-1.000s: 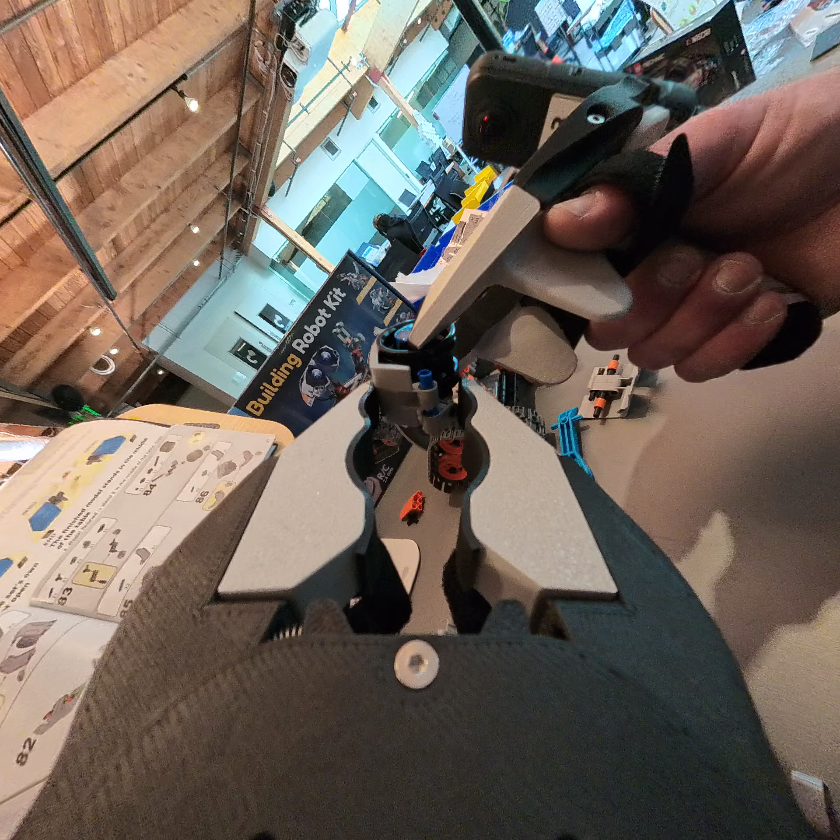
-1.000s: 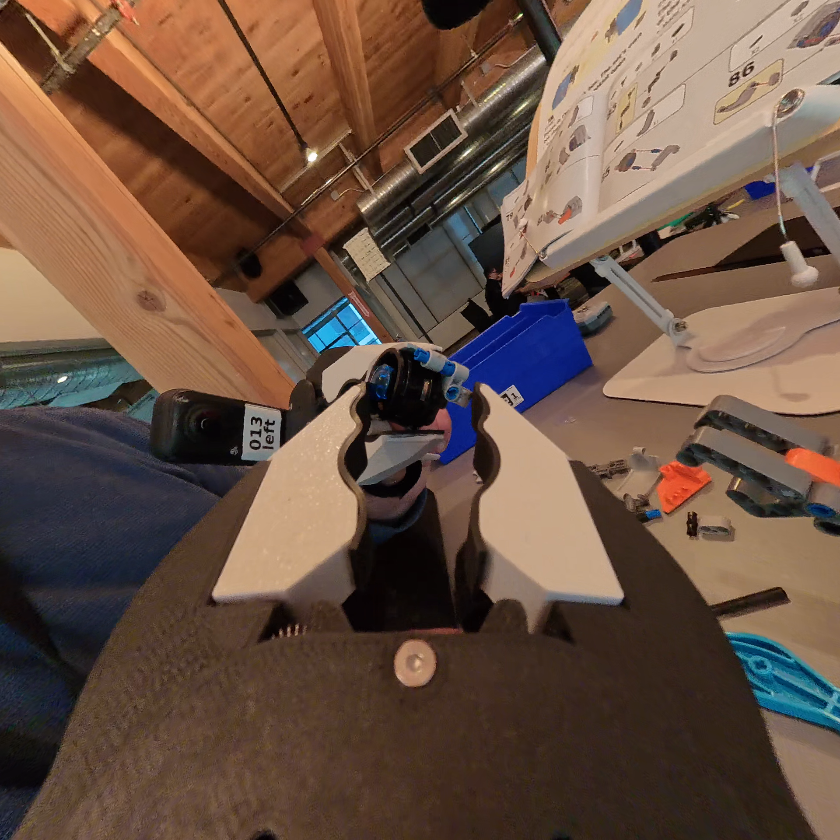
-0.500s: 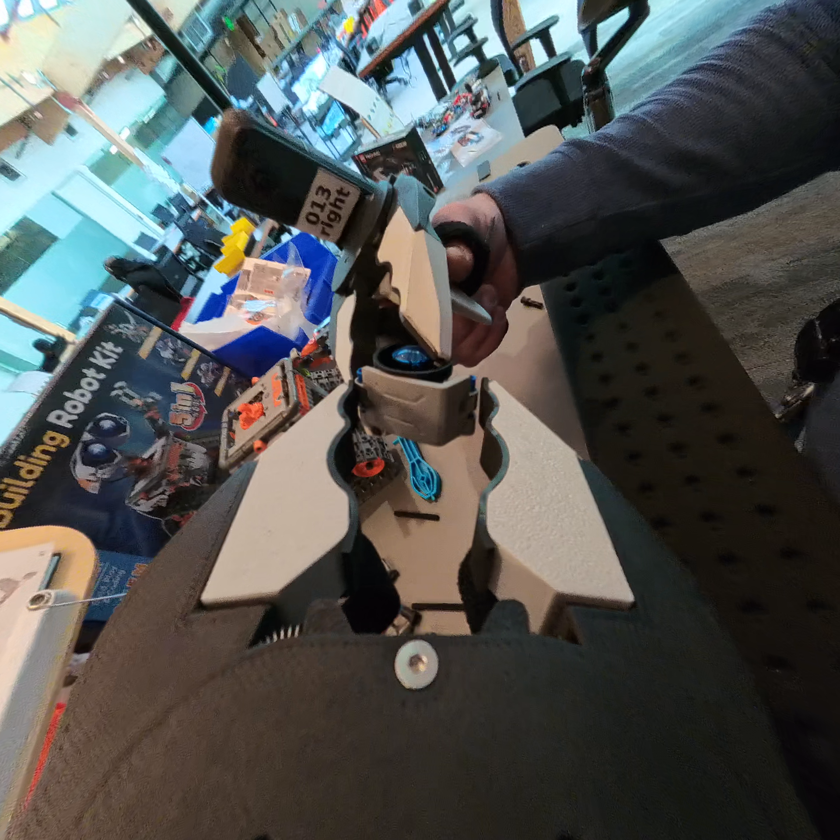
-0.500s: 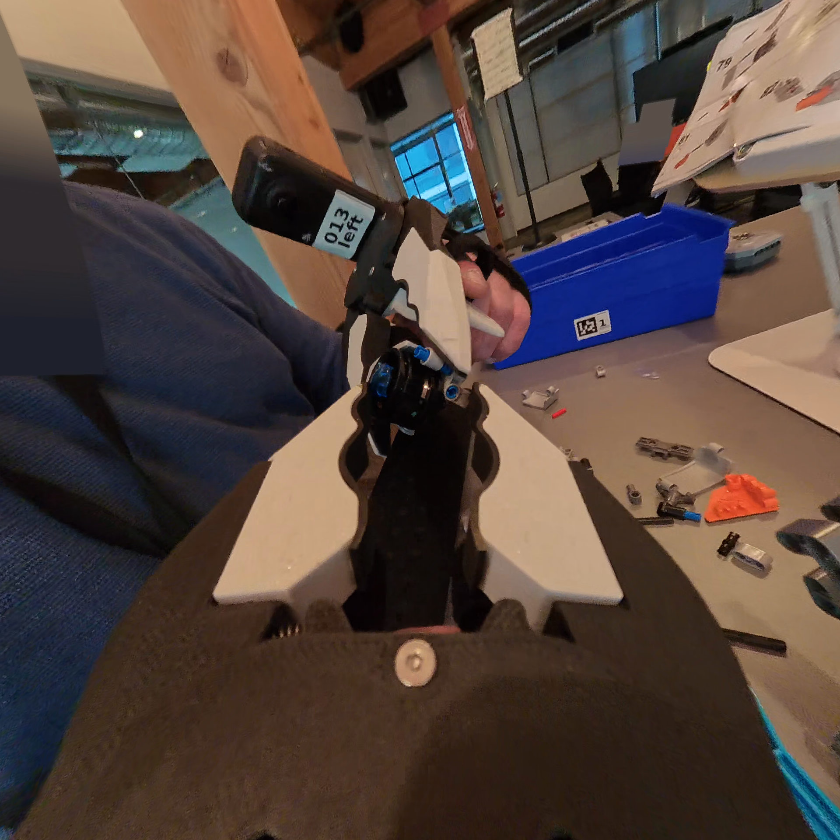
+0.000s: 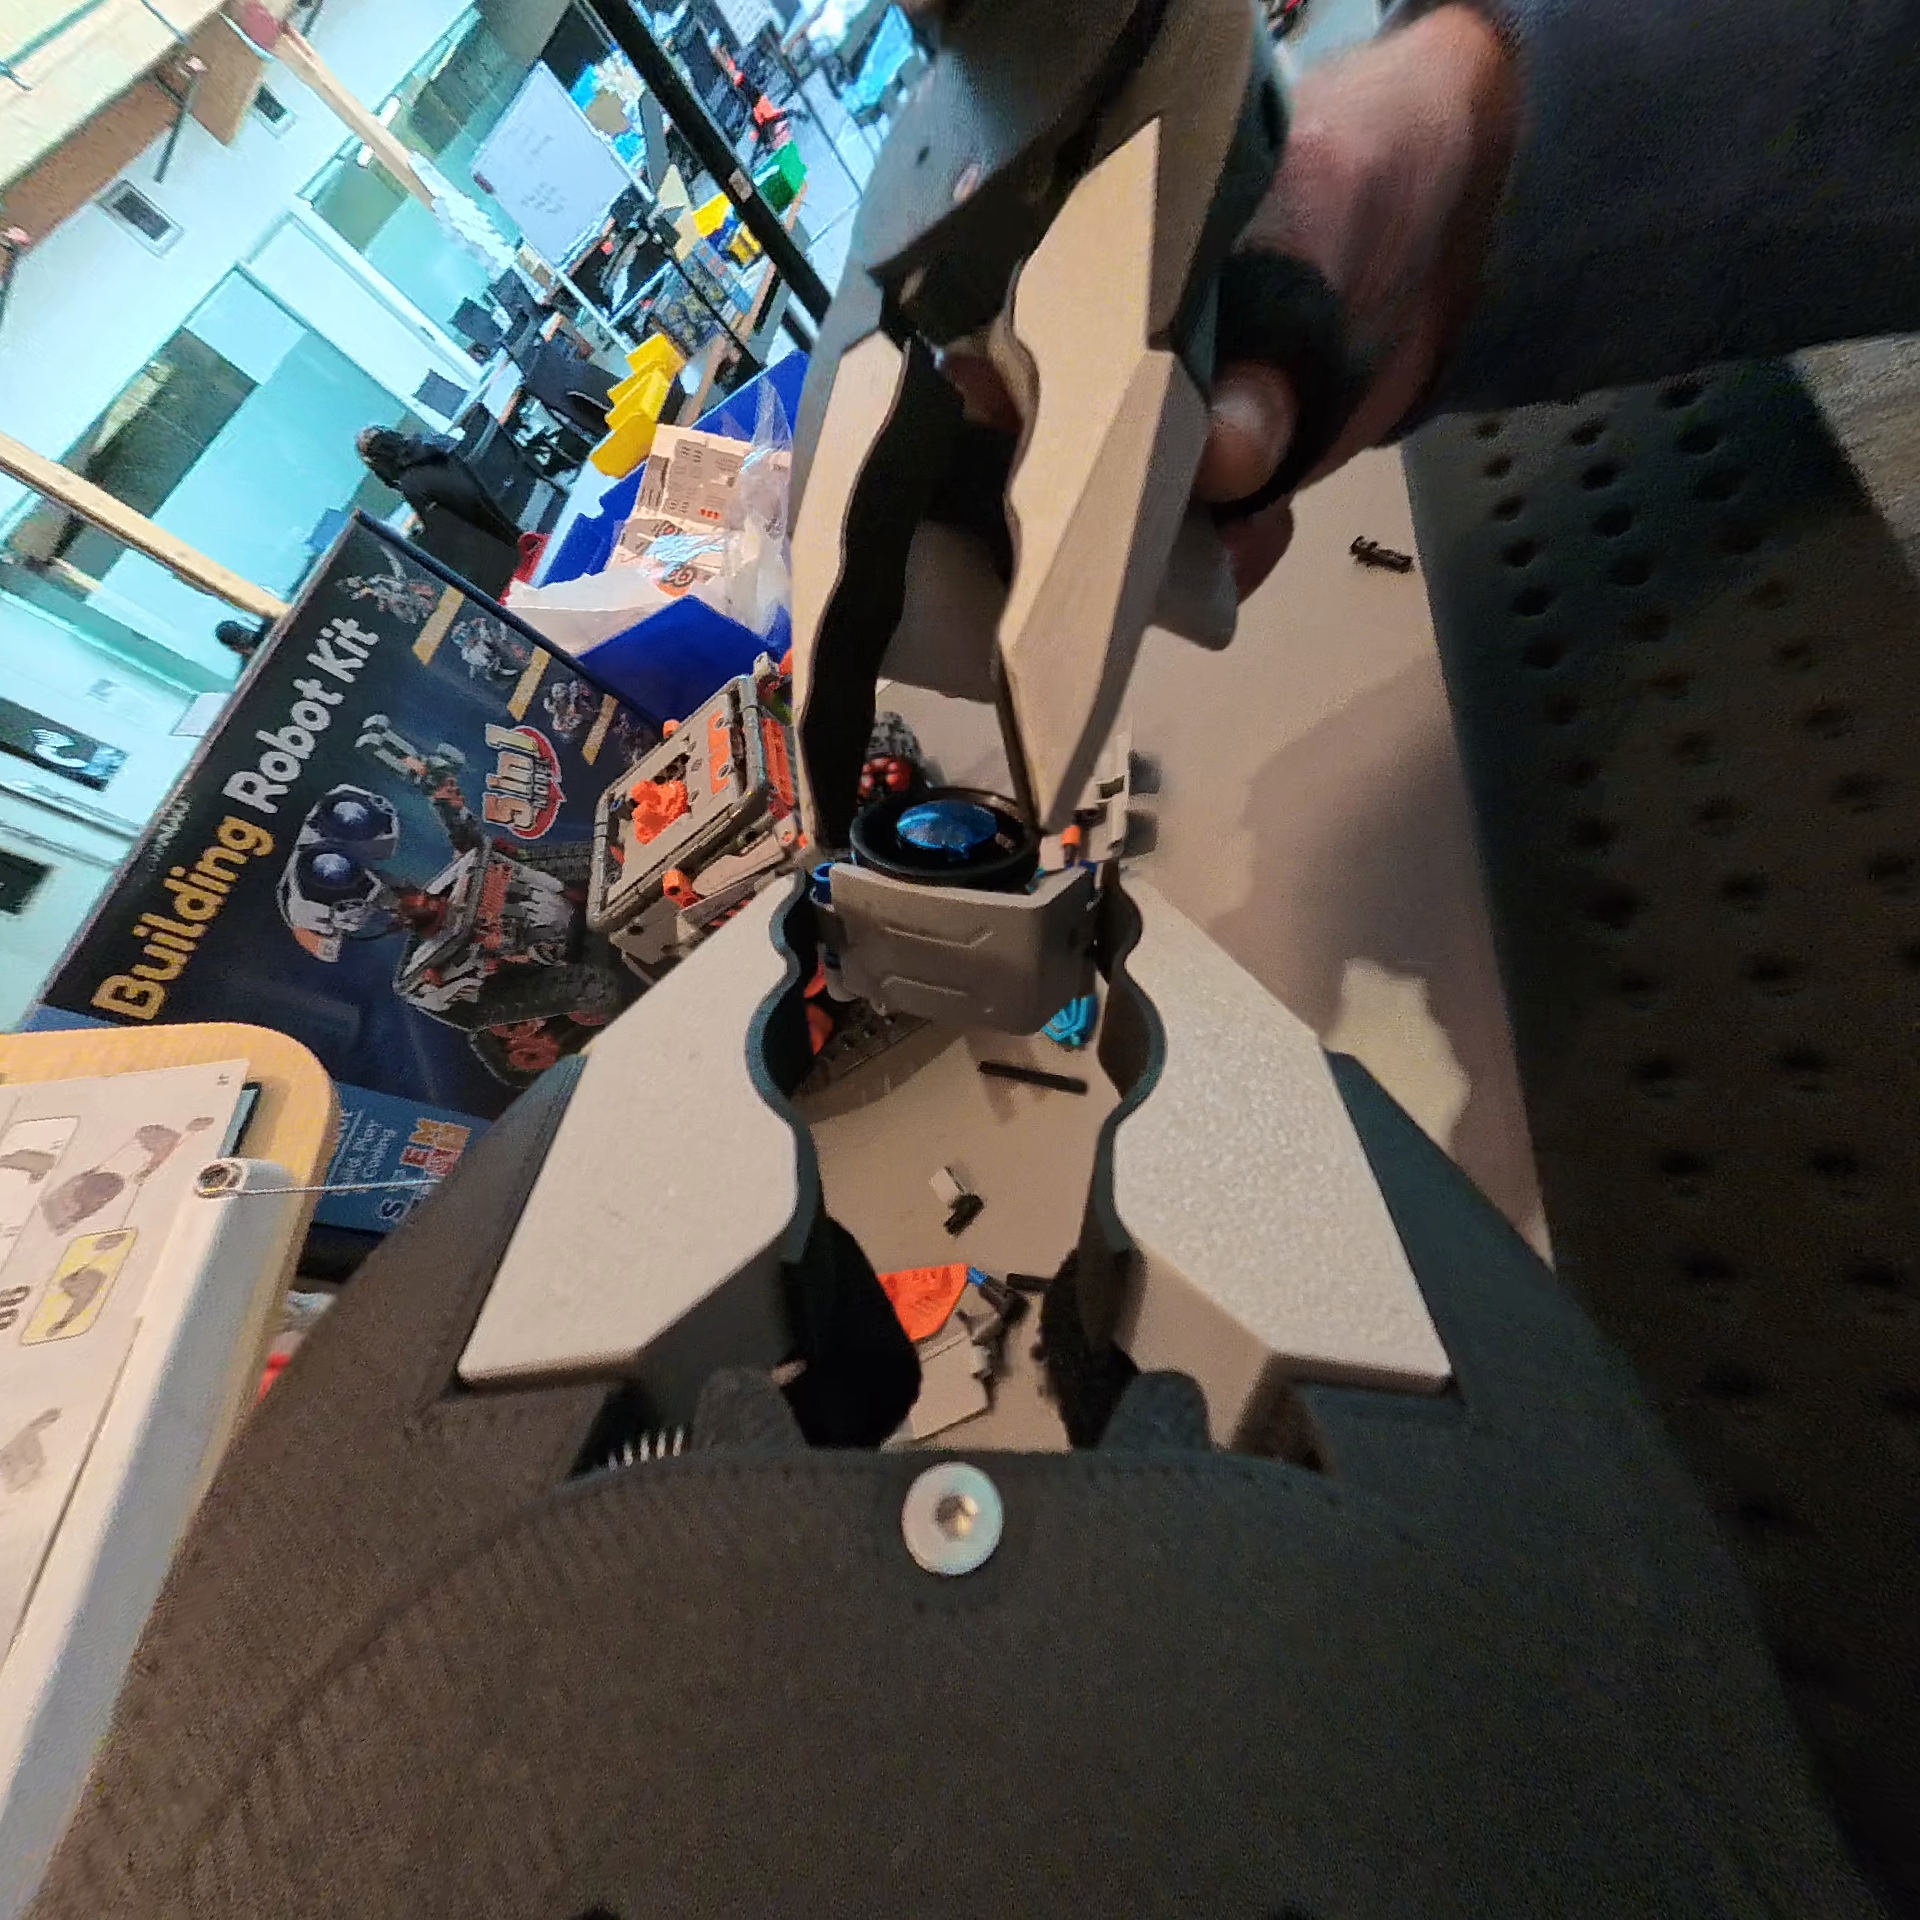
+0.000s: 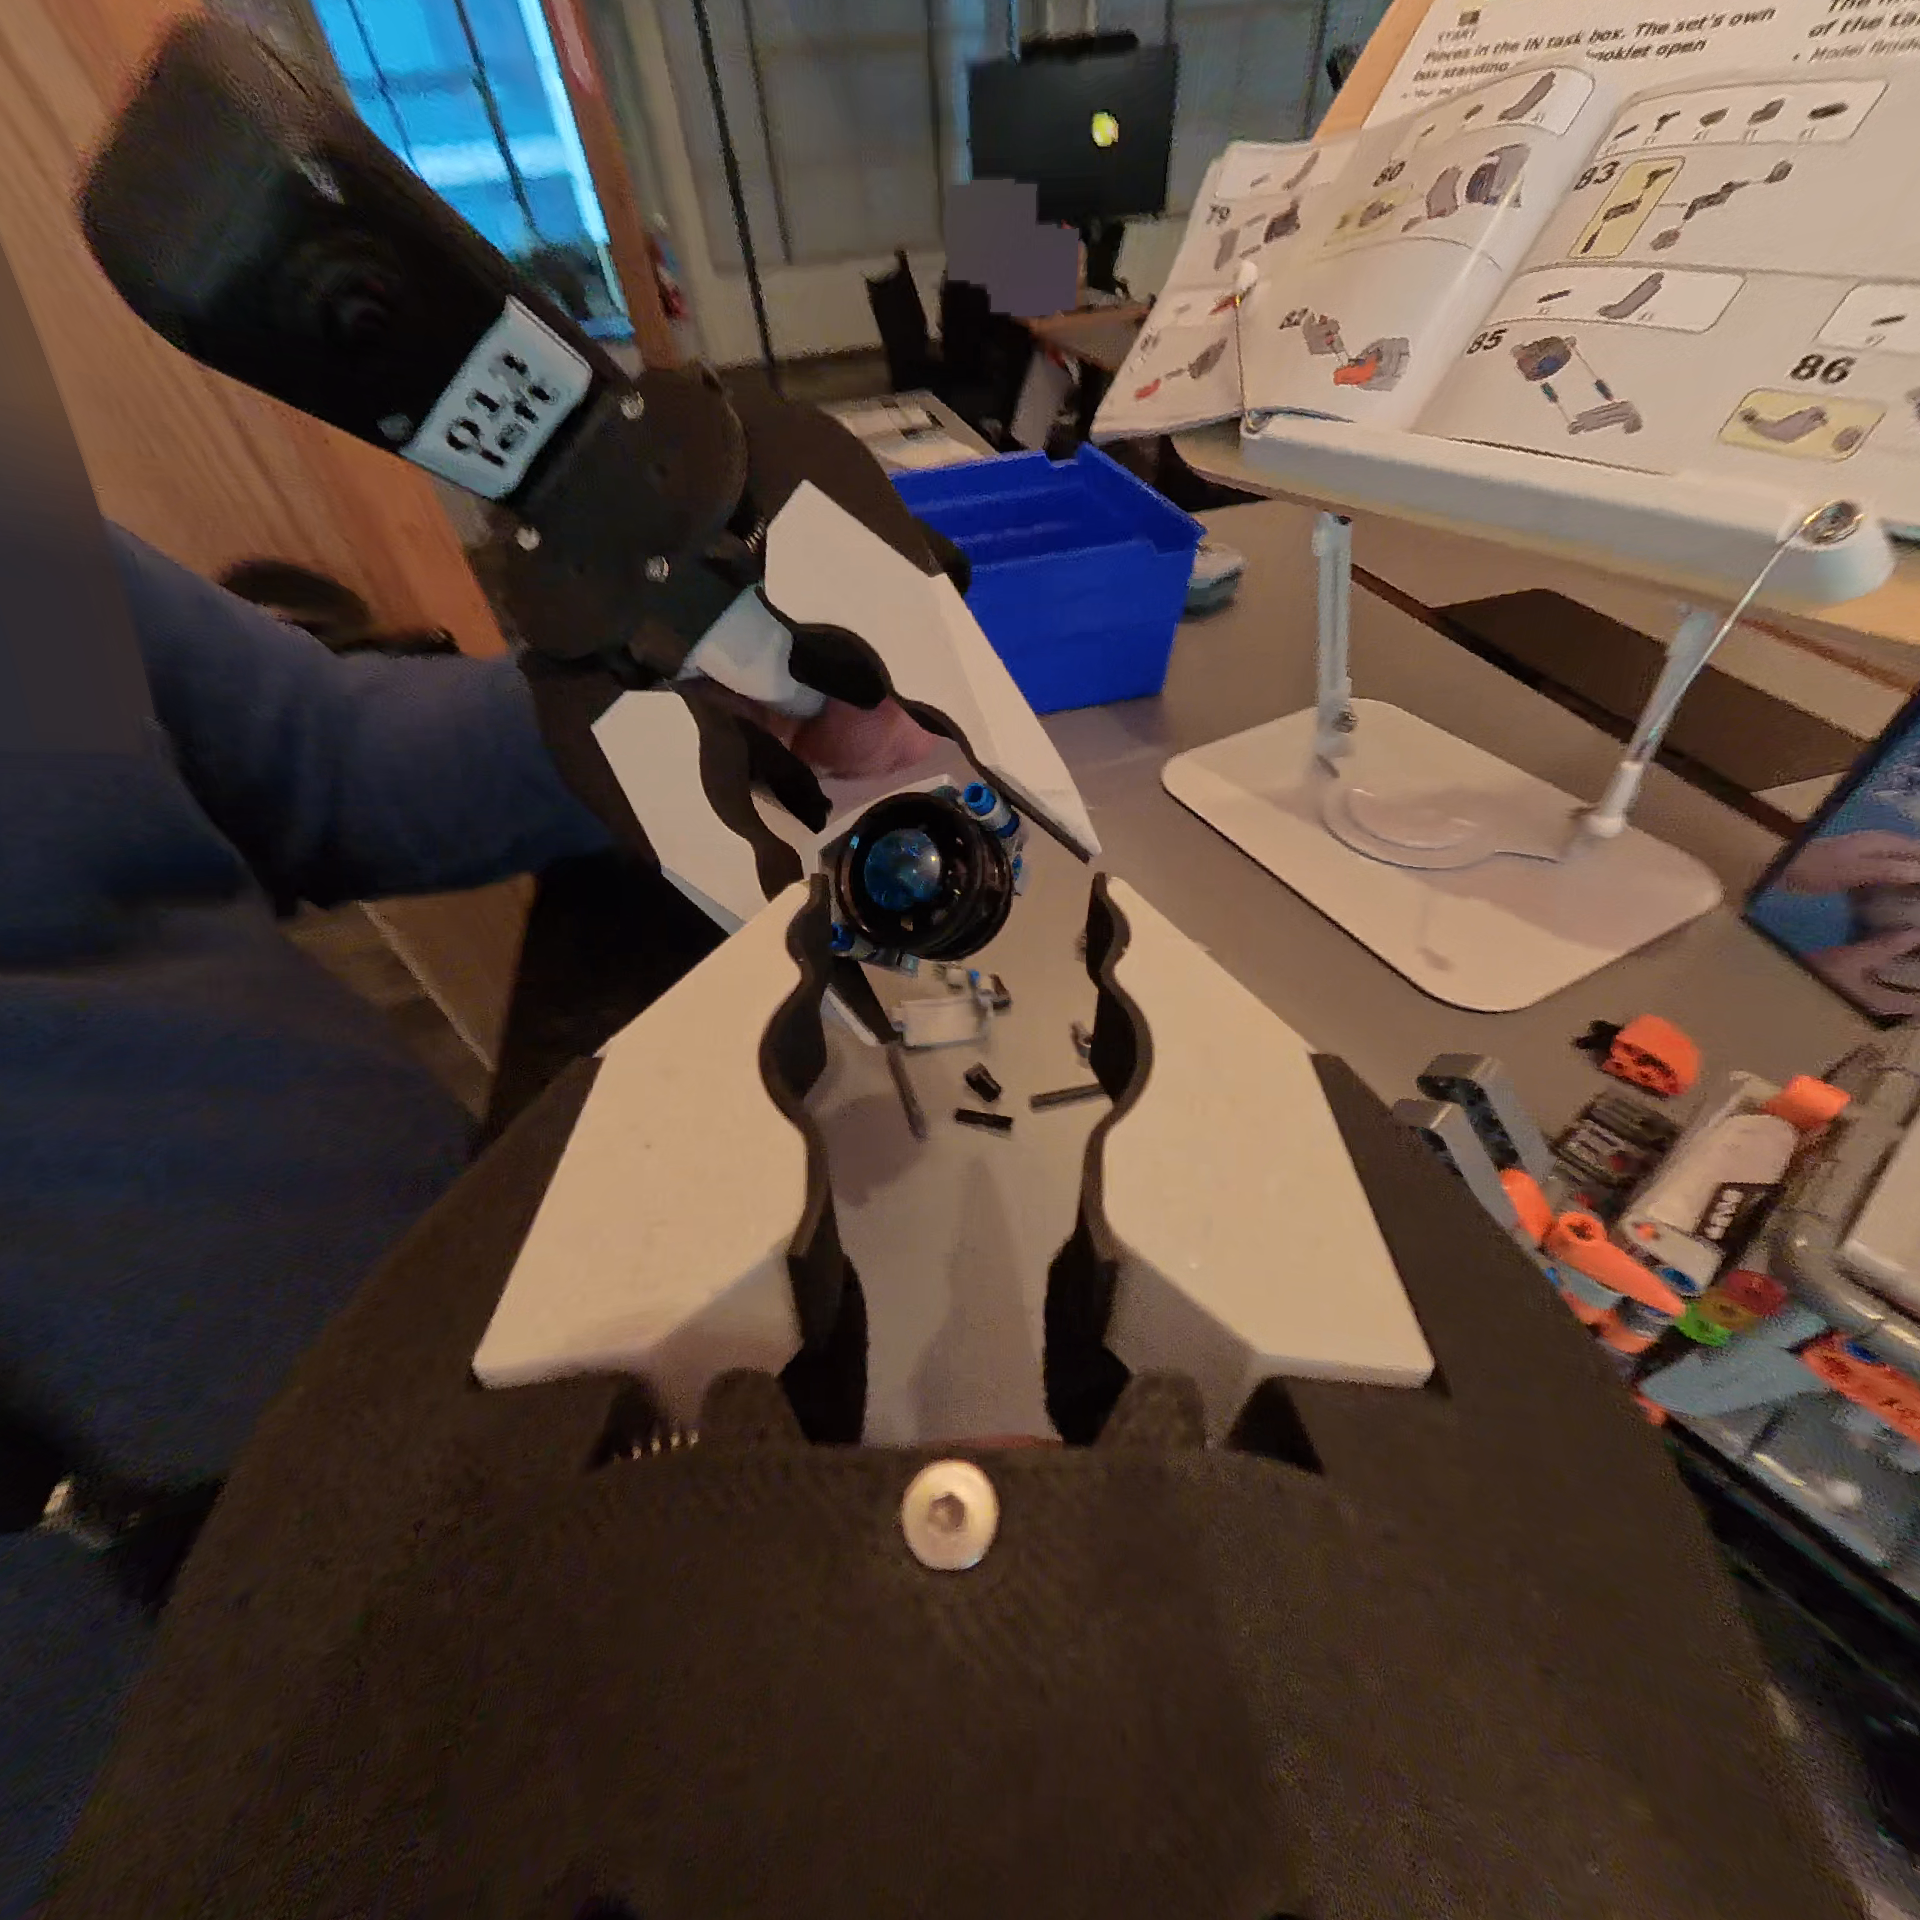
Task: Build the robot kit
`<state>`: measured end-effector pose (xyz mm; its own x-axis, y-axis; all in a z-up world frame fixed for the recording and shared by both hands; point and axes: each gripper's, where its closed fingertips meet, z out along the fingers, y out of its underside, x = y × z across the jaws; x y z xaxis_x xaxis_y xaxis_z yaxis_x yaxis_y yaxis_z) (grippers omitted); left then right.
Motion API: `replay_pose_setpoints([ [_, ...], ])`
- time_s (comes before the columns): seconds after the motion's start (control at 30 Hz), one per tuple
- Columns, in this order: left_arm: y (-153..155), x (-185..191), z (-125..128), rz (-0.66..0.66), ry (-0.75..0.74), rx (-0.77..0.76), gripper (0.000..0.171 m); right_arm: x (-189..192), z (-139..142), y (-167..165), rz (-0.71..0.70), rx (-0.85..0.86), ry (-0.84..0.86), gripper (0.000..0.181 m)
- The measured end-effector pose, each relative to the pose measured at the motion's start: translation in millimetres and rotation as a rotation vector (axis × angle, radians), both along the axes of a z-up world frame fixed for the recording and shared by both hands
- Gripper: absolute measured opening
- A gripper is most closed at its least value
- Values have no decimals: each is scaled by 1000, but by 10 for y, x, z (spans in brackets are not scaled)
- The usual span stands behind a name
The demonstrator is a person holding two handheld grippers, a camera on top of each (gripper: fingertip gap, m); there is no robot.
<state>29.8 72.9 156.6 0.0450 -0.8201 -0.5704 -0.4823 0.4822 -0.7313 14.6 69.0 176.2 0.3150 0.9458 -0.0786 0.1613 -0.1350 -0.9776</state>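
A small assembly (image 5: 961, 940), a grey shell with a black ring and a blue dome, is held in the air above the grey table. My left gripper (image 5: 956, 914) is shut on its grey shell. My right gripper (image 5: 930, 821) comes down from above with a fingertip on each side of the black ring. In the right wrist view the assembly (image 6: 925, 878) sits between my right gripper's (image 6: 951, 894) tips. It touches the left finger and leaves a gap to the right finger. The left gripper's upper finger (image 6: 914, 644) reaches in from the upper left.
An instruction booklet (image 6: 1558, 260) rests on a white stand (image 6: 1455, 862), with a blue bin (image 6: 1049, 582) behind. Loose grey and orange parts (image 6: 1662, 1195) lie at right. A kit box (image 5: 343, 831) and a part-built model (image 5: 696, 821) stand beyond. A dark perforated surface (image 5: 1714, 935) is at right. Left and right tips are no more than a few centimetres apart.
Both grippers have tilted down from the ceiling toward the table. The assembly has turned in the left gripper, and the right gripper has come over the black ring from above.
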Motion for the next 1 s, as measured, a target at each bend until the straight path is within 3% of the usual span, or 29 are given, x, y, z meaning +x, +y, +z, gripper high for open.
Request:
replay_pose_setpoints([
  [0.17, 44, 24, -60, 19, 34, 10, 51, -63, -47, -17, -55, 121, -114, 29],
  [0.3, 82, 5, -164, 47, 122, 44, 51, -90, -134, 10, -101, 195, -220, 29],
  [0.37, 98, 1, -211, 62, 168, 66, 51, -78, -181, 62, -145, 197, -280, 37],
  [0.53, 176, -10, -347, 125, 268, 140, 50, -85, -346, 110, -195, 241, -431, 33],
  [0.73, 172, 5, -263, 112, 189, 137, 51, -87, -264, 105, -247, 374, -362, 31],
  [1.0, 73, 54, -142, 29, 60, 57, 50, -68, -138, 37, -216, 353, -195, 31],
])
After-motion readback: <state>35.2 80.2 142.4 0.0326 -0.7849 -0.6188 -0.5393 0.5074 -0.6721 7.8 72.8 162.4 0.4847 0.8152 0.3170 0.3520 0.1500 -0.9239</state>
